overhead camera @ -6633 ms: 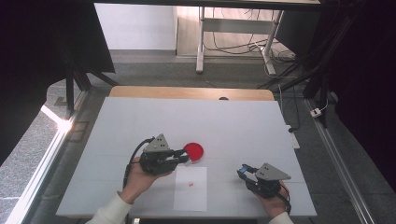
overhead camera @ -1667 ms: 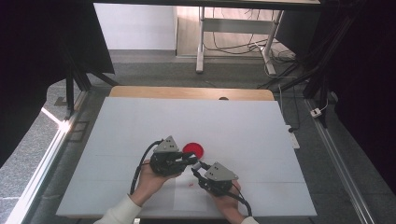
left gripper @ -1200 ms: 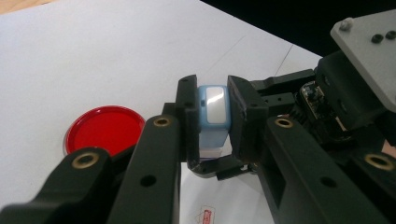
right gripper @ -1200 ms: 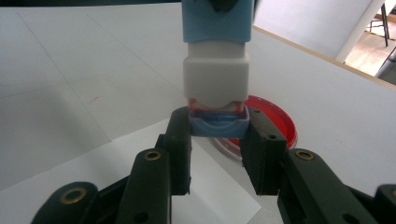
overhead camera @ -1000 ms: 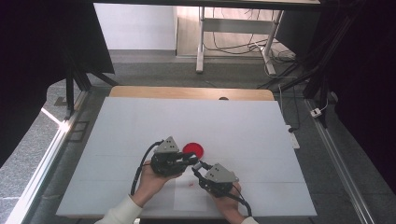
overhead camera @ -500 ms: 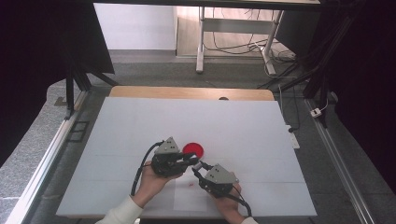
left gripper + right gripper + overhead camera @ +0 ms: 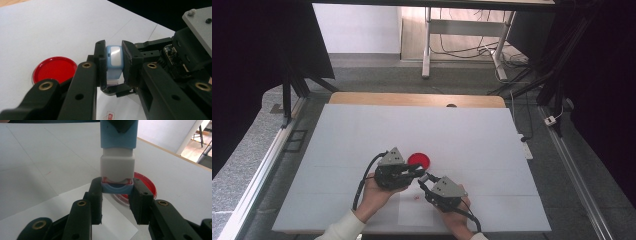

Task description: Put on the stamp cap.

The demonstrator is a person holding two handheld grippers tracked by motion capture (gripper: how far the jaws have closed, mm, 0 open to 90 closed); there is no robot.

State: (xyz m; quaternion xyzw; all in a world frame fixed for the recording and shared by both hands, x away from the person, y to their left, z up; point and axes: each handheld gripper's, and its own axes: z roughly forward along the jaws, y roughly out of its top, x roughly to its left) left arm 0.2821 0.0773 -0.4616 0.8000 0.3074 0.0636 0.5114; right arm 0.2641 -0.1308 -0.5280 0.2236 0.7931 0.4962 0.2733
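Note:
A small blue-and-white stamp (image 7: 114,60) hangs over the table between both grippers. My left gripper (image 7: 114,53) is shut on its blue body (image 7: 119,133). Below the body comes a white middle section (image 7: 117,166), then a blue end cap (image 7: 117,188). My right gripper (image 7: 117,188) is shut on that cap. A thin red strip shows in the gap between white section and cap. In the high view the left gripper (image 7: 414,171) and the right gripper (image 7: 425,180) meet tip to tip, just in front of a round red dish (image 7: 418,160).
A white sheet of paper (image 7: 417,212) with a small red mark (image 7: 416,198) lies under the grippers near the front edge. The red dish (image 7: 55,68) sits flat on the white table (image 7: 472,135). A wooden strip (image 7: 412,99) runs along the far edge.
The right gripper came in from the table's right side to meet the left gripper and closed on the stamp's cap. Over the last second both hands have barely moved.

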